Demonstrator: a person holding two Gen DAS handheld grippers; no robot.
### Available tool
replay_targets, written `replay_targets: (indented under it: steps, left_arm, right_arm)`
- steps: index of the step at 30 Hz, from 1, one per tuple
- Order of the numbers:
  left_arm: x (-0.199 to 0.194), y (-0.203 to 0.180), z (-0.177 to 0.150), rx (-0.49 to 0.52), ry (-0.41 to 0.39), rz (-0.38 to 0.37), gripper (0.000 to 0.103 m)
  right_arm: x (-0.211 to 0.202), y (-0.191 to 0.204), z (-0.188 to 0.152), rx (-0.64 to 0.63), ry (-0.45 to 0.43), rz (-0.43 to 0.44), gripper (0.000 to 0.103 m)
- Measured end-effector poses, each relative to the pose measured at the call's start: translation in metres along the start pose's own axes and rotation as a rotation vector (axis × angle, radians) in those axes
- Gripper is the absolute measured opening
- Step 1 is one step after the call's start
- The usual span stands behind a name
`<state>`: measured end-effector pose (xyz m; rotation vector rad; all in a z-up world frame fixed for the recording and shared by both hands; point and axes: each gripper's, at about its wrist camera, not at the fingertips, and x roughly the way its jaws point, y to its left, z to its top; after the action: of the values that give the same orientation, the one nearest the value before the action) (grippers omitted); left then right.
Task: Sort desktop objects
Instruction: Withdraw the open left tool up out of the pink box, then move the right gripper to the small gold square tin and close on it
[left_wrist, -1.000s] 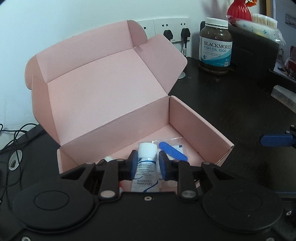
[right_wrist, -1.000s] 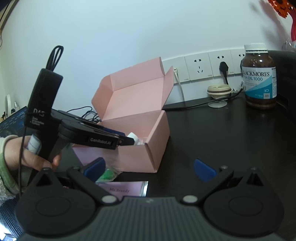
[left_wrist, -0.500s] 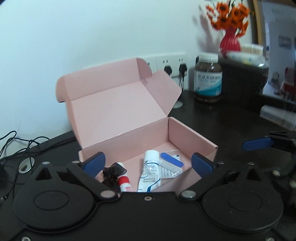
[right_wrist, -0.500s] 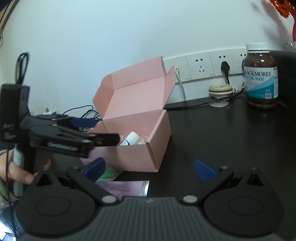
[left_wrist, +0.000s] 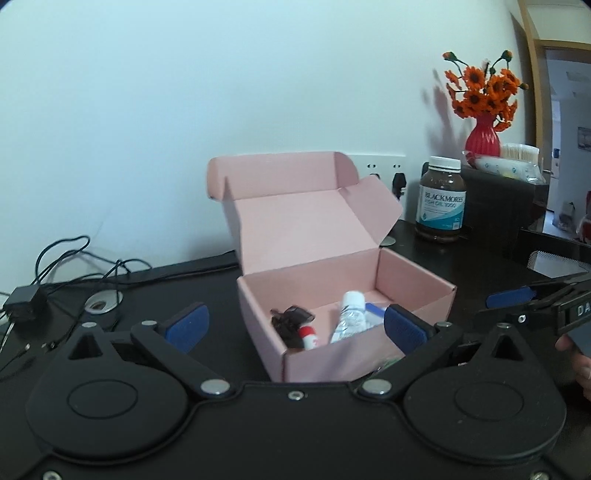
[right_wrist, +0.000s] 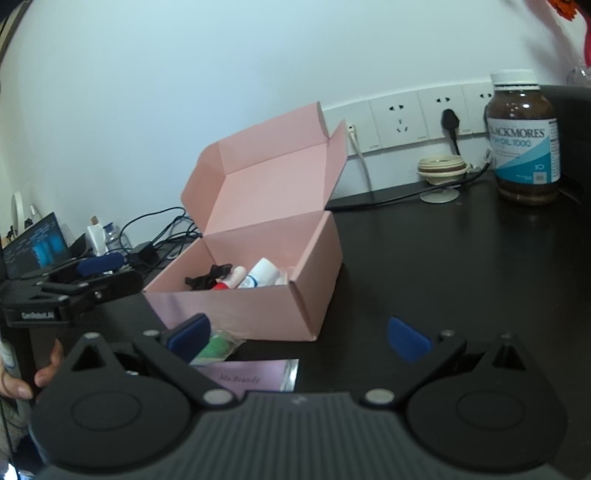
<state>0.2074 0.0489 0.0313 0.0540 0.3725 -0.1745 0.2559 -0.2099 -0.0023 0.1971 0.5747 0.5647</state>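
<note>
Hovering just in front of an open pink cardboard box (left_wrist: 343, 291), the left tool (left_wrist: 295, 326) has its blue-padded jaws spread wide with nothing between them. The right tool (right_wrist: 299, 338) is likewise open and empty, low over the black desk (right_wrist: 461, 266). Inside the box lie a white squeeze tube (left_wrist: 349, 317), a small red-and-white stick (left_wrist: 308, 334) and a crumpled black item (left_wrist: 290, 319). Beside the box front sit a green packet (right_wrist: 216, 347) and a lilac card (right_wrist: 255, 376). Further back stands a brown fish-oil bottle (right_wrist: 522, 136).
</note>
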Motion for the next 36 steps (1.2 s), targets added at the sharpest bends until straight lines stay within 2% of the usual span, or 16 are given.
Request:
replay_targets:
  steps: [5,9,12,16,22,28,30,32,36]
  left_arm:
    - [-0.003,0.004,-0.005,0.027,0.008,0.036,0.103]
    - [-0.006,0.005,-0.006,0.035,0.014,0.012,0.103]
    - [-0.007,0.003,-0.007,0.044,0.020,0.025,0.103]
    - [-0.018,0.004,-0.011,0.014,0.009,0.023,0.103]
    - [-0.030,0.010,-0.017,0.006,-0.019,0.020,0.103]
    - [-0.030,0.017,-0.016,-0.010,-0.029,0.026,0.103]
    - [-0.032,0.022,-0.015,-0.040,-0.044,0.036,0.103]
    - [-0.033,0.025,-0.014,-0.069,-0.055,0.033,0.103]
    - [-0.031,0.022,-0.016,-0.045,-0.054,0.060,0.103]
  right_arm:
    - [0.002,0.007,-0.001,-0.040,0.003,-0.018,0.102]
    - [0.002,0.010,-0.001,-0.051,0.001,-0.046,0.102]
    - [0.005,0.009,0.000,-0.050,0.013,-0.067,0.102]
    - [0.003,0.009,-0.001,-0.055,-0.001,-0.093,0.102]
    - [-0.005,0.006,-0.001,-0.042,-0.037,-0.075,0.102]
    - [-0.017,0.024,-0.010,-0.159,0.031,-0.074,0.102]
    - [-0.025,0.032,-0.016,-0.211,0.056,-0.080,0.099]
    - [-0.030,0.036,-0.020,-0.230,0.089,-0.075,0.087]
    - [-0.034,0.040,-0.026,-0.221,0.127,-0.077,0.080]
